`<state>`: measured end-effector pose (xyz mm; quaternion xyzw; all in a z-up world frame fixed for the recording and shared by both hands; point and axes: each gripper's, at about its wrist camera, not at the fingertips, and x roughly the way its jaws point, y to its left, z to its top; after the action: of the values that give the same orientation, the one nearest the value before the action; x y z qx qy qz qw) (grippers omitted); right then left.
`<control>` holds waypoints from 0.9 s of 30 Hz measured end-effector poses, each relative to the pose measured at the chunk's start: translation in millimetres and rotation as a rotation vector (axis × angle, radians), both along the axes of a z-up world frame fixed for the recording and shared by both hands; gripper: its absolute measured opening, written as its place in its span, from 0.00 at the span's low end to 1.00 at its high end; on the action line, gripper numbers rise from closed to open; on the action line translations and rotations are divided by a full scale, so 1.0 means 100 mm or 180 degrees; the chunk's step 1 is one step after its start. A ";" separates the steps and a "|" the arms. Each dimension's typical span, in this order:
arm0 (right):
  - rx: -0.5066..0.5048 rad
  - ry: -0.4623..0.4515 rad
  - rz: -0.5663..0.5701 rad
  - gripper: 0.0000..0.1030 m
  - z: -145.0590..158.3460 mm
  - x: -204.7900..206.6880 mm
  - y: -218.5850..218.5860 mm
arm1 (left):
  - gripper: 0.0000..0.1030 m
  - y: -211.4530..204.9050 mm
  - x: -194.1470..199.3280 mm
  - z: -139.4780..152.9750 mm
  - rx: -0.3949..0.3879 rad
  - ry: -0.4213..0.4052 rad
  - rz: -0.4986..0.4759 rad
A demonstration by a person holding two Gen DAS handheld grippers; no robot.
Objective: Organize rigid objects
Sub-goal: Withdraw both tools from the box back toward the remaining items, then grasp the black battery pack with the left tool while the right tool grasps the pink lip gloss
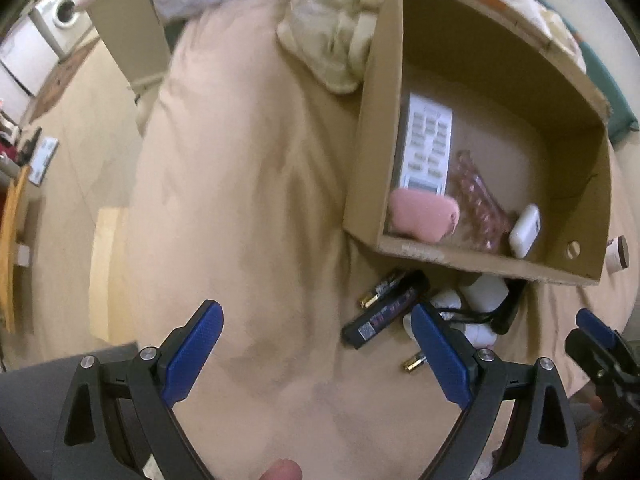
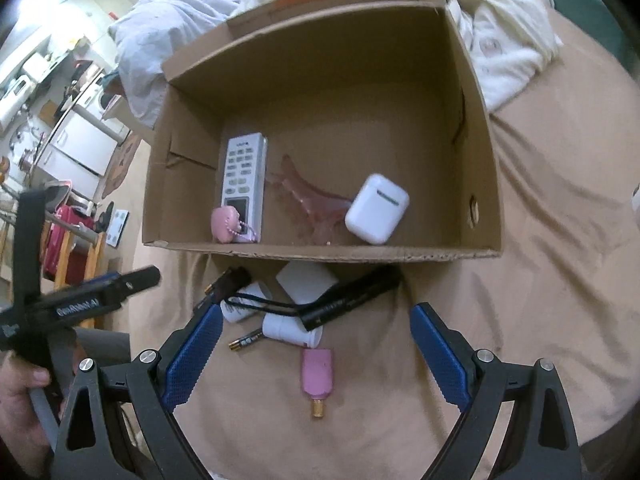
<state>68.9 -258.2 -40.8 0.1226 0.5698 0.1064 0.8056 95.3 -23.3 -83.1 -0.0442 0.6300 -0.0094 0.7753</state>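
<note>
A cardboard box [image 2: 400,254] lies on a beige bed and holds a white remote [image 2: 244,176], a pink keychain case [image 2: 228,226], a clear pink item [image 2: 312,200] and a white earbud case [image 2: 377,208]. In front of the box lie a black flashlight [image 2: 352,298], white containers [image 2: 294,330], a battery [image 2: 245,340] and a pink lighter-like item [image 2: 317,374]. My right gripper [image 2: 316,354] is open and empty above these loose items. My left gripper [image 1: 316,354] is open and empty over bare bedding, left of a black device [image 1: 386,312]. The box [image 1: 480,262] shows at the upper right.
White and cream bedding [image 2: 508,56] is piled behind the box. A small round item [image 1: 618,256] lies right of the box. The bed's left edge drops to a floor with a washing machine [image 1: 60,12] and furniture. The left gripper's body [image 2: 92,300] shows at the left of the right wrist view.
</note>
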 end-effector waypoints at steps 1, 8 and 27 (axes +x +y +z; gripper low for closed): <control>0.0025 0.0026 -0.0016 0.97 -0.02 0.01 -0.01 | 0.89 -0.03 0.01 -0.05 0.0019 0.0042 -0.0030; 0.0048 0.0068 -0.0023 0.97 -0.04 0.04 0.00 | 0.54 -0.26 0.05 -0.38 -0.0011 0.0343 -0.0345; 0.0208 0.0365 0.0063 0.97 -0.21 0.02 -0.02 | 0.17 -0.64 -0.32 -0.58 0.0023 0.0675 -0.0983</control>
<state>71.0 -260.1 -62.0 0.1490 0.6125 0.1257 0.7661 62.8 -87.2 -141.1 0.0550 0.7075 -0.1214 0.6941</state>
